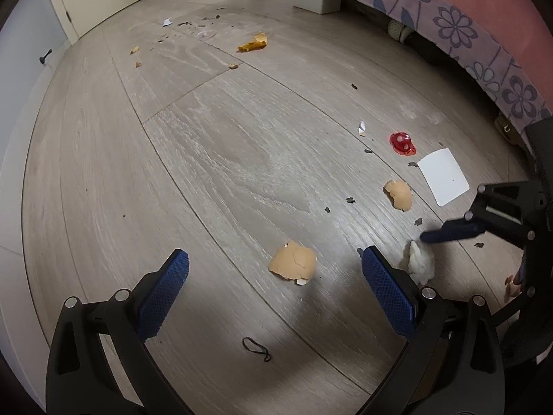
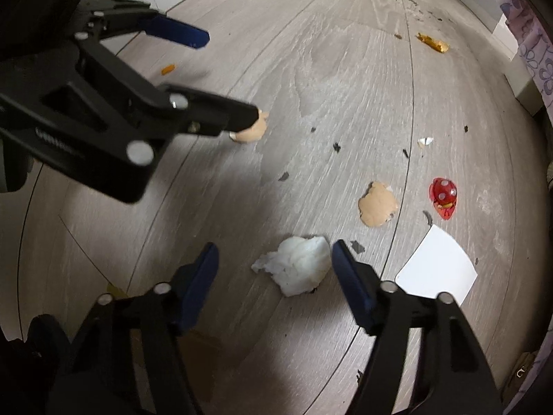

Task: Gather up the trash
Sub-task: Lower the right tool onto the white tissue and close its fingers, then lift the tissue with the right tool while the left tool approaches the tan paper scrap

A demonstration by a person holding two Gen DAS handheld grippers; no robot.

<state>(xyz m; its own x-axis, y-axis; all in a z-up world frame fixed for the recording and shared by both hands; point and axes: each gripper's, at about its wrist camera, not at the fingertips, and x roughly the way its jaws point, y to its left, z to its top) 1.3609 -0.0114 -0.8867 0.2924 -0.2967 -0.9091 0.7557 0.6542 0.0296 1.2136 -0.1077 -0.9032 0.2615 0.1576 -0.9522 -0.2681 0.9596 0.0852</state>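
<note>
Left gripper (image 1: 274,263): held low over the floor (image 1: 214,159), fingers pointing forward, jaws wide apart and holding nothing. An eggshell (image 1: 293,260) lies on the floor between the blue pads (image 1: 162,294), nearer the right one, touching neither. A dark loop of band (image 1: 256,348) lies on the floor closer to the camera, between the finger arms.

Right gripper (image 2: 274,259): also low and angled down at the floor, jaws spread, nothing clamped. A white wad (image 2: 297,264) sits between its fingertips, just beside the right pad, contact uncertain. In the left wrist view this gripper enters from the right edge with one blue finger above the wad.

Trash, near field: second eggshell (image 2: 377,204) beyond the wad; red plastic piece (image 2: 443,195) with white dots to its right; white card (image 2: 437,268) flat on the floor beside the right finger; small white scrap (image 2: 425,141) farther out.

Trash, far field: orange peel (image 1: 253,43), white chip (image 1: 167,21), and dark crumbs scattered across the boards.

Surroundings: bed with floral cover (image 1: 459,31) along the right side; no bin or other container visible in either view.
</note>
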